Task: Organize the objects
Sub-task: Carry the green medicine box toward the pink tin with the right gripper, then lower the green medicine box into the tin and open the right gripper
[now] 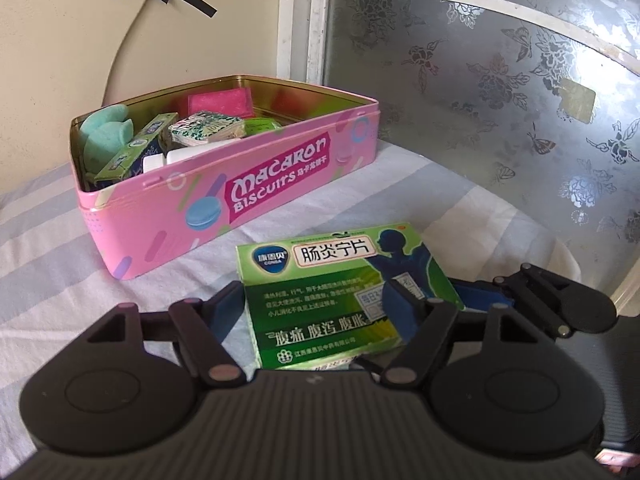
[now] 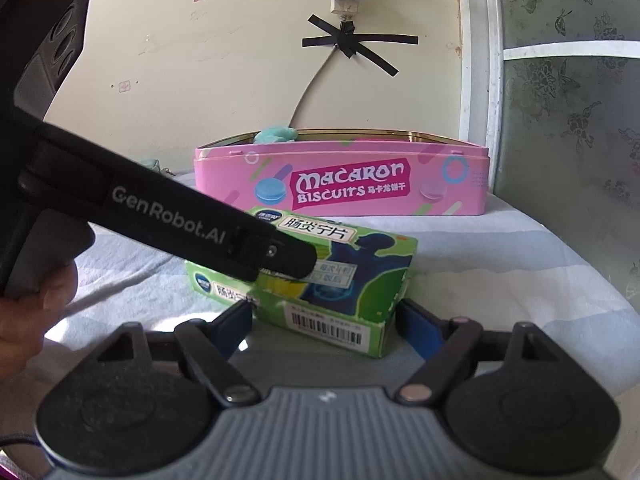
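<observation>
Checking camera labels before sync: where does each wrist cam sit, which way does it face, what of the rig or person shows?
Left wrist: on the left gripper, angled down over the striped cloth at the green medicine box between its fingers; pink biscuit tin behind; right gripper's tip at right.
Right wrist: on the right gripper, facing the tin's front; same box between its fingers; the left gripper's finger crosses over it, a hand at left.
Shared: box, tin, cloth.

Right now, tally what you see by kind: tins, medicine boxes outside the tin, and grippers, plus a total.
Tins: 1, the pink tin
Medicine boxes outside the tin: 1, the green medicine box
Grippers: 2, the left gripper and the right gripper
Total: 4
</observation>
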